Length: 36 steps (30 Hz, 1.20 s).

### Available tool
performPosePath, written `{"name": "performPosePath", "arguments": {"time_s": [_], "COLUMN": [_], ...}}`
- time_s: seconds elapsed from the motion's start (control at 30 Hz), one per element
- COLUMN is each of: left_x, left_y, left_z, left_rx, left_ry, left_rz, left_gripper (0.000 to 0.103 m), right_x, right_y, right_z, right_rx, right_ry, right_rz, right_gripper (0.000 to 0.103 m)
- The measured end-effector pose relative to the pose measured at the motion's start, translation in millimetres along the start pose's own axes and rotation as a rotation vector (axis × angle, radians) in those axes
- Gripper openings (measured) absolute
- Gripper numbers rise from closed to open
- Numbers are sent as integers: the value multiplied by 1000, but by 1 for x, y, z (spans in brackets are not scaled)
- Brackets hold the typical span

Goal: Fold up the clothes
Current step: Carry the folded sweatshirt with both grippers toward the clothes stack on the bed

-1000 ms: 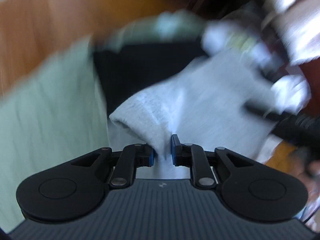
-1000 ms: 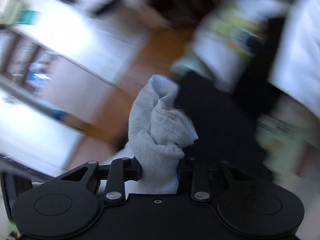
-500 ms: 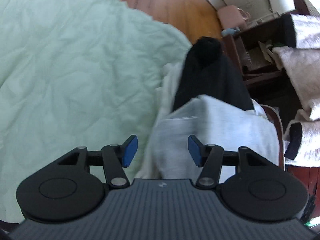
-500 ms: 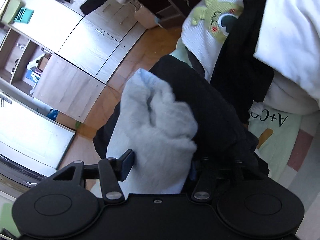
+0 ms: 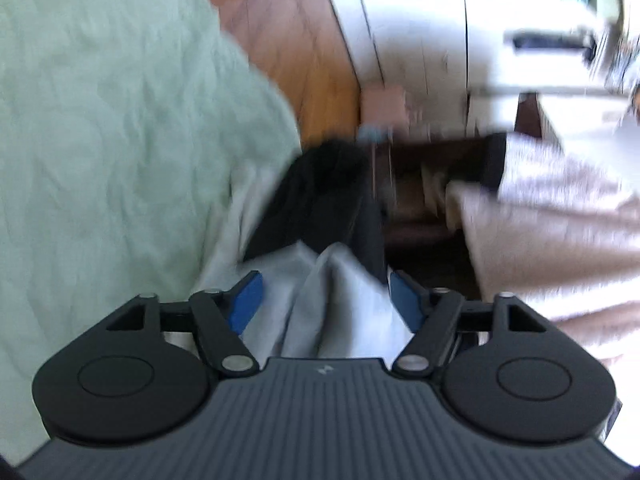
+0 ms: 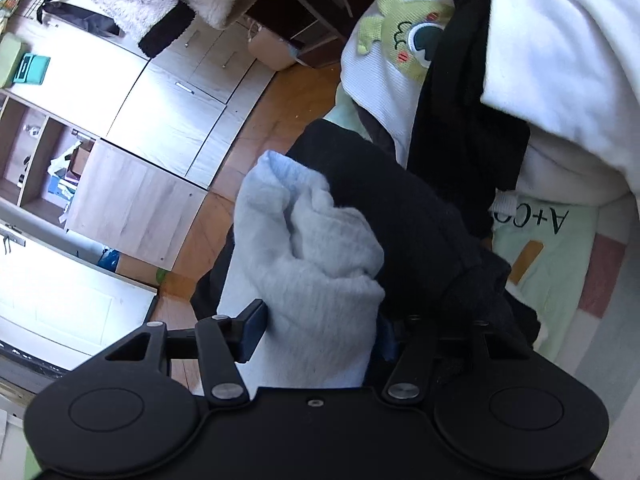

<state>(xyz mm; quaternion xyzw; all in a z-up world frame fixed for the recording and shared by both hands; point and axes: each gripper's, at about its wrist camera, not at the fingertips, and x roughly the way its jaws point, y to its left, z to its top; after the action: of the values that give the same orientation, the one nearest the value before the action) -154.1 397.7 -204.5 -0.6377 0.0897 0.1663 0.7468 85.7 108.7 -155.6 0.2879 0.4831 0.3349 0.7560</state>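
A light grey garment (image 6: 316, 248) lies bunched on top of a black garment (image 6: 416, 216) at the edge of the bed. My right gripper (image 6: 320, 336) has the grey bundle between its jaws, which are opening; the left finger stands just off the cloth. In the blurred left wrist view the same grey garment (image 5: 332, 300) runs between the blue pads (image 5: 248, 300) of my left gripper (image 5: 326, 300). Those jaws are opening wide, and the pads do not press the cloth. The black garment (image 5: 320, 200) lies beyond it.
A mint green bedspread (image 5: 100, 120) fills the left side. A heap of clothes lies at the right: a white top with a green cartoon figure (image 6: 392, 52), black cloth and a white sheet (image 6: 560, 40). Wooden floor (image 6: 264, 120), cupboards (image 6: 132, 200) and a fluffy cream garment (image 5: 560, 220) lie past the bed's edge.
Both grippers were shut on the grey garment and have spread their jaws off it. The left gripper rolled and swung down over the bed's edge. The right gripper hardly moved.
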Motion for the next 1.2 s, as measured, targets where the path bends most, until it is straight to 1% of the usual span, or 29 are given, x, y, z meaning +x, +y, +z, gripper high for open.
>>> {"name": "performPosePath", "arguments": {"time_s": [0.03,0.07,0.1,0.13,0.2,0.27,0.3,0.33,0.37,0.4,0.43,0.47,0.5,0.53,0.63,0.77,0.83,0.87,0.9,0.93,1.0,1.03,1.07,1.1,1.13,1.2], "left_x": [2,9,19,25,32,36,38,39,39,38,37,34,29,22,1,-23,-21,-13,-3,6,20,23,20,13,5,-10], "left_y": [-6,-13,-20,-22,-18,-8,-3,2,5,5,0,-9,-17,-26,-57,-104,-117,-120,-123,-124,-124,-123,-122,-122,-122,-122], "left_z": [1,1,-2,-6,-15,-22,-23,-24,-24,-25,-25,-26,-26,-25,-21,-17,-21,-26,-32,-38,-53,-57,-57,-52,-45,-30], "left_rx": [50,114,179,205,200,164,139,110,87,78,98,136,171,190,223,301,307,315,330,360,451,483,493,492,485,468], "left_ry": [-12,10,62,84,80,62,65,68,70,67,61,56,47,34,3,-26,0,25,52,78,129,143,134,104,59,-42], "left_rz": [39,81,108,109,101,85,62,41,20,4,6,21,32,27,-22,-81,-99,-68,-8,52,171,211,216,206,194,174], "left_gripper": [85,85,85,85,83,62,52,46,38,30,23,20,18,17,17,16,17,17,20,20,21,21,24,31,43,55], "right_x": [1,1,2,0,-2,-4,-5,-6,-8,-9,-10,-11,-12,-14,-21,-23,-6,7,23,38,63,65,58,47,35,5], "right_y": [-2,-4,-5,-5,-5,-3,0,5,12,26,41,53,65,76,115,160,169,168,162,156,134,124,115,108,101,89], "right_z": [-2,-4,-6,-9,-14,-19,-21,-24,-28,-36,-46,-54,-59,-59,-43,12,53,70,84,97,113,113,108,99,90,70], "right_rx": [0,0,0,0,0,-14,-32,-88,-153,-283,-405,-485,-551,-588,-685,-790,-793,-794,-773,-749,-657,-629,-613,-610,-609,-648], "right_ry": [-7,-14,-20,-23,-30,-33,-36,-58,-83,-129,-176,-207,-227,-227,-204,-139,-52,-13,8,26,34,36,39,40,40,18], "right_rz": [5,11,15,15,13,15,16,8,-3,-43,-84,-110,-121,-113,-53,67,98,82,34,-20,-212,-244,-222,-186,-151,-87], "right_gripper": [63,64,64,65,65,65,62,46,44,37,31,29,28,27,27,27,30,34,52,57,58,58,58,57,57,57]}}
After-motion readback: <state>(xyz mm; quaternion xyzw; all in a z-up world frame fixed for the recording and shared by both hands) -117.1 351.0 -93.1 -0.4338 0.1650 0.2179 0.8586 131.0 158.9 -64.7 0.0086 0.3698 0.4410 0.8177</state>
